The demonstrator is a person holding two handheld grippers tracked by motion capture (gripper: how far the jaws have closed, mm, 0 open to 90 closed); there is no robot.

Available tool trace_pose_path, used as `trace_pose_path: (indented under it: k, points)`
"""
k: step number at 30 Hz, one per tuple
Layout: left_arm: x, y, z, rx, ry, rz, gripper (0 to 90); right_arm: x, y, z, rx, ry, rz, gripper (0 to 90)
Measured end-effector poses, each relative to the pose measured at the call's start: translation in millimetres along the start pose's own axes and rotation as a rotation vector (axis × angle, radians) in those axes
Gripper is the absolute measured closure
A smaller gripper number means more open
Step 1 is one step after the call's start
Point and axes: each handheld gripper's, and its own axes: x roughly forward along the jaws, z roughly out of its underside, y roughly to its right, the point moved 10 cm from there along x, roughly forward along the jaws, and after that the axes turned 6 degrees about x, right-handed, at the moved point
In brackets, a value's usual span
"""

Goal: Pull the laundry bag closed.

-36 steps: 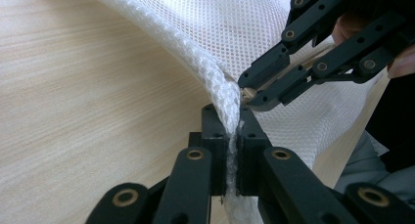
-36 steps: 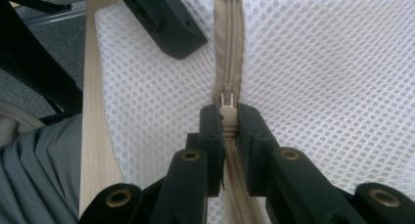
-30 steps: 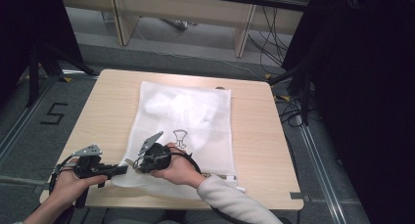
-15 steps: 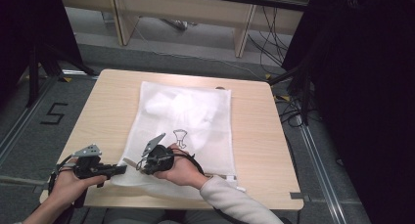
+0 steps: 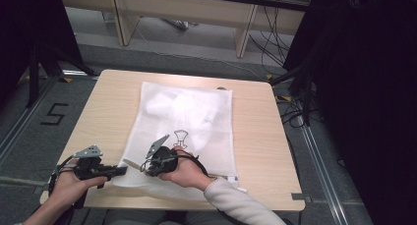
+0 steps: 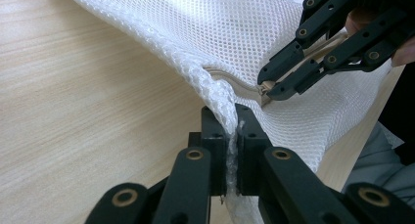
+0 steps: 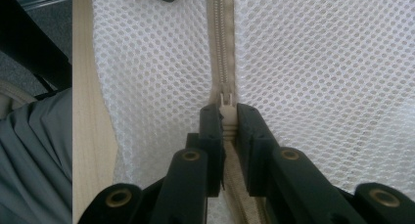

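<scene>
Resting low at the table edge, left gripper (image 6: pixel 232 136) clamping mesh bag (image 6: pixel 254 33), right gripper (image 7: pixel 226 117) zipper pull (image 7: pixel 226 117).

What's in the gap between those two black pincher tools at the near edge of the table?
In the left gripper view, only white mesh bag and a short run of its beige zipper lie between the left hand-held gripper and the right hand-held gripper.
</scene>
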Motion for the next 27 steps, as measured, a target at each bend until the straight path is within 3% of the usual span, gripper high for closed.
trace_pose_path:
  k: [27]
  points:
    - [0.5, -2.4, 2.6, 0.009, -0.014, -0.014, 84.5, -8.3, 7.6, 16.6, 0.016, -0.018, 0.015, 82.3]
